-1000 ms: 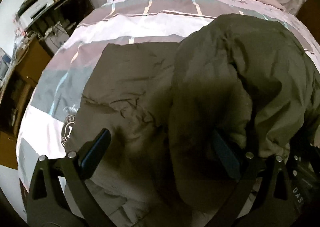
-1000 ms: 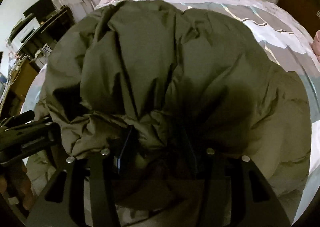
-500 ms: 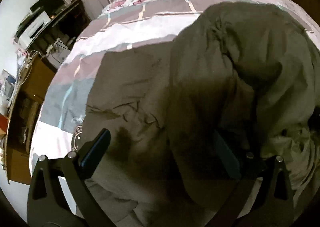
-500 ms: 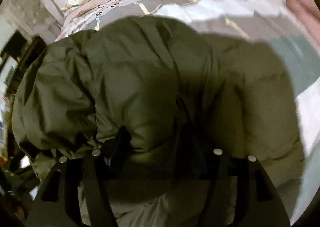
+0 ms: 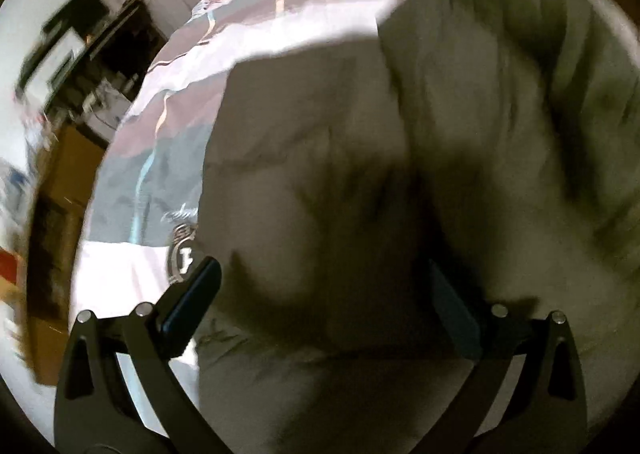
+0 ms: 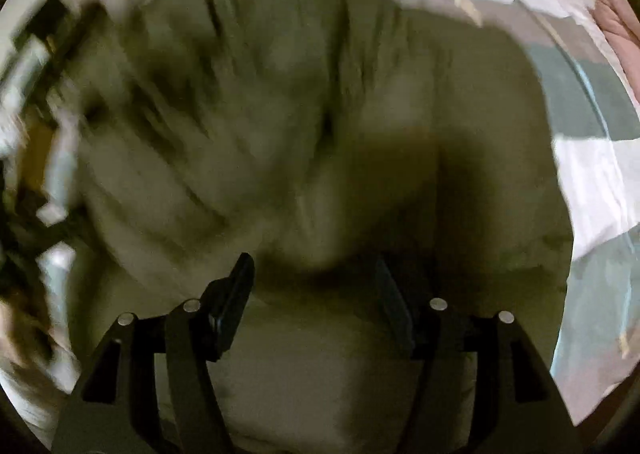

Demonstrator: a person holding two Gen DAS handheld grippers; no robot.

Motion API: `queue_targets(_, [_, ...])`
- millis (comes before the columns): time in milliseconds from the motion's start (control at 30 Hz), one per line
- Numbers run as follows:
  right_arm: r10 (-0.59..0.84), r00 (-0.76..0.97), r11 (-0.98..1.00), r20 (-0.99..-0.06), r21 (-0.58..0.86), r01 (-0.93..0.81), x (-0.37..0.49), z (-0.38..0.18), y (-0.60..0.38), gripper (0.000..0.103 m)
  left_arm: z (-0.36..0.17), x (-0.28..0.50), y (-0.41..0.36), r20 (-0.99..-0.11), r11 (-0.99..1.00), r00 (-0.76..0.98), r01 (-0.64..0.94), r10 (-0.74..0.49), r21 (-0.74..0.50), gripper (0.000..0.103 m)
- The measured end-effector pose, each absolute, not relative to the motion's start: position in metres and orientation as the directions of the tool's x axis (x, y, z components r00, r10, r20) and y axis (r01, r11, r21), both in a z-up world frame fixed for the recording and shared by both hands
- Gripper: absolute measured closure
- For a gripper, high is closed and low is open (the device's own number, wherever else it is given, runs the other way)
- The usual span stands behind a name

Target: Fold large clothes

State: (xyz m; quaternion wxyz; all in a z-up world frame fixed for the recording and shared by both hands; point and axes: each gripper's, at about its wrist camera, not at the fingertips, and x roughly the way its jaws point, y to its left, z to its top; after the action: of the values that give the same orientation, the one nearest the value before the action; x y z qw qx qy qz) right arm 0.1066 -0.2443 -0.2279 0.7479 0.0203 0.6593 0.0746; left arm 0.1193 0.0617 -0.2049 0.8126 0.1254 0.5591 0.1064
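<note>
A large olive-green padded jacket (image 5: 360, 174) lies bunched on the bed and fills most of both views; it also shows in the right wrist view (image 6: 320, 134). My left gripper (image 5: 324, 286) is wide open just above the jacket, with nothing between its fingers. My right gripper (image 6: 316, 274) is open too, its fingers parted over a fold of the jacket, not clamping it. Both views are blurred by motion.
The bed cover (image 5: 192, 66) has pink, white and grey stripes, also seen at the right (image 6: 592, 174). A dark desk with a monitor (image 5: 68, 46) and wooden furniture (image 5: 68, 182) stand left of the bed.
My right gripper has let go of the jacket fold and opened. The raised part of the jacket has dropped onto the rest. Both grippers have swung, blurring the views.
</note>
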Motion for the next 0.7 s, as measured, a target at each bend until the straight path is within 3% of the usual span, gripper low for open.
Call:
queue_targets(67, [0.147, 0.075, 0.987, -0.986, 0.142, -0.073, 0.104, -0.254, -0.25, 0.039, -0.222, 0.115, 0.06, -0.899, 0.941, 0.302, 0.02, 0.317, 0.338, 0.002])
queue_targets(167, [0.174, 0.113, 0.985, -0.978, 0.172, -0.031, 0.097, -0.237, -0.262, 0.039, -0.211, 0.101, 0.058, -0.904, 0.947, 0.322, 0.059, 0.282, 0.316, 0.002])
queue_targets(333, [0.162, 0.194, 0.982, -0.967, 0.14, -0.124, 0.063, -0.213, -0.258, 0.037, -0.19, 0.057, 0.045, -0.933, 0.965, 0.343, 0.189, 0.109, 0.182, 0.002])
queue_targets(500, [0.142, 0.135, 0.984, -0.981, 0.125, -0.125, 0.031, -0.242, -0.269, 0.033, -0.237, 0.013, 0.041, -0.951, 0.917, 0.257, 0.31, 0.174, 0.252, 0.002])
queue_targets(700, [0.088, 0.11, 0.994, -0.99, 0.08, -0.076, -0.005, -0.24, -0.297, 0.027, -0.242, -0.011, 0.071, -0.965, 0.937, 0.198, 0.267, 0.175, 0.224, 0.002])
